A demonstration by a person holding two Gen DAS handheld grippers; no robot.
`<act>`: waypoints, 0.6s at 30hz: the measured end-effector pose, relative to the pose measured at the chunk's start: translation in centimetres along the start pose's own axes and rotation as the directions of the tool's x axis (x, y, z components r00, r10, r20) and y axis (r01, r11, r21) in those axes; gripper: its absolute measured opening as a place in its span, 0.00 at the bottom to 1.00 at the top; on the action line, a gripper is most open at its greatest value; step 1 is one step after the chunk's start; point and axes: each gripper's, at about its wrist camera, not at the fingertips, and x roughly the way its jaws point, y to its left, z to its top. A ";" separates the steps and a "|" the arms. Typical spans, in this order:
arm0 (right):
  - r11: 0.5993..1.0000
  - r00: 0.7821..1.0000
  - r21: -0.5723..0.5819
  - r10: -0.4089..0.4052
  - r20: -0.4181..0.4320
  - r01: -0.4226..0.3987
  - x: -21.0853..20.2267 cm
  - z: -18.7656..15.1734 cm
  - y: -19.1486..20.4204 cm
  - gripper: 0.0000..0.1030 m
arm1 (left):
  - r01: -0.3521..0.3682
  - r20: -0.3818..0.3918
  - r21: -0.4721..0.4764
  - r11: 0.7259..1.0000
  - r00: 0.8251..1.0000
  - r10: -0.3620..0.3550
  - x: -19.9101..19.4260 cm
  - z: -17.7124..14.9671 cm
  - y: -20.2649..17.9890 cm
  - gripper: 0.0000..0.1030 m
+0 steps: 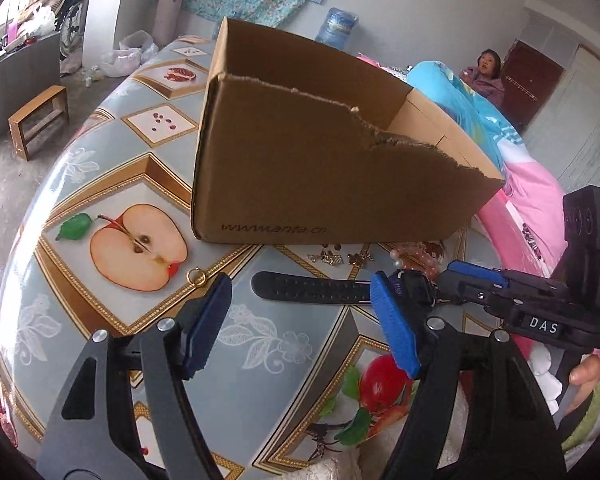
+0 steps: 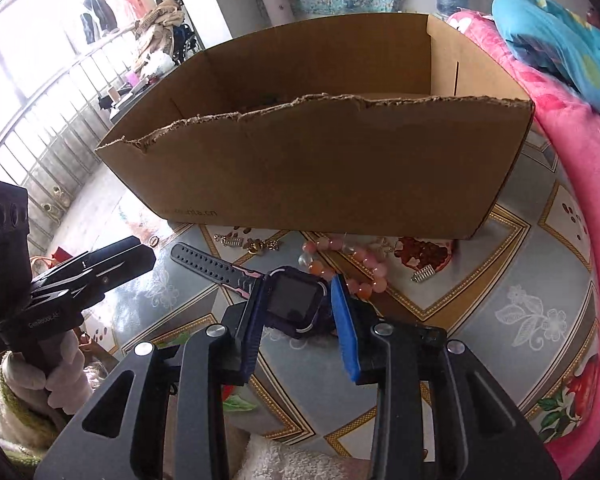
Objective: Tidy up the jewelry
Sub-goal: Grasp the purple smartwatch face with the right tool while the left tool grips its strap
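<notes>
A black smartwatch lies flat on the fruit-patterned table, its square face (image 2: 296, 296) toward the right and its strap (image 1: 312, 292) stretched out to the left. My right gripper (image 2: 300, 280) stands open astride the face, its left pad against the case and a thin gap at the right pad. My left gripper (image 1: 300, 282) is wide open just above the strap, touching nothing. A gold ring (image 1: 196, 277), small gold pieces (image 2: 252, 242) and a pink bead bracelet (image 2: 340, 256) lie in front of the torn cardboard box (image 1: 320, 152).
The box fills the far side of the table (image 1: 112, 320), with its low torn wall facing me. A pink blanket (image 2: 572, 168) and blue bedding crowd the right edge. A small silver piece (image 2: 422, 273) lies near the beads. A person (image 1: 486, 76) sits in the background.
</notes>
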 end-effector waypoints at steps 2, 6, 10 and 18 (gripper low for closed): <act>1.000 1.000 -0.001 -0.023 0.003 0.023 0.4 -0.2 0.1 0.32 | 0.009 -0.005 -0.010 1.000 1.000 -0.009 0.8 0.2 0.3 0.66; 0.999 0.999 -0.002 -0.038 0.000 0.038 1.0 -0.3 0.2 0.32 | 0.006 -0.026 -0.019 1.000 1.000 -0.007 2.1 0.7 0.4 0.66; 1.000 1.000 -0.003 -0.028 -0.011 0.028 1.6 -0.6 0.6 0.32 | -0.021 -0.027 0.012 1.000 0.999 0.022 2.8 0.9 -0.2 0.66; 1.000 1.000 0.019 0.002 0.000 -0.002 2.0 -1.5 0.2 0.35 | 0.001 -0.029 -0.001 1.000 1.000 -0.001 3.2 1.0 -0.9 0.68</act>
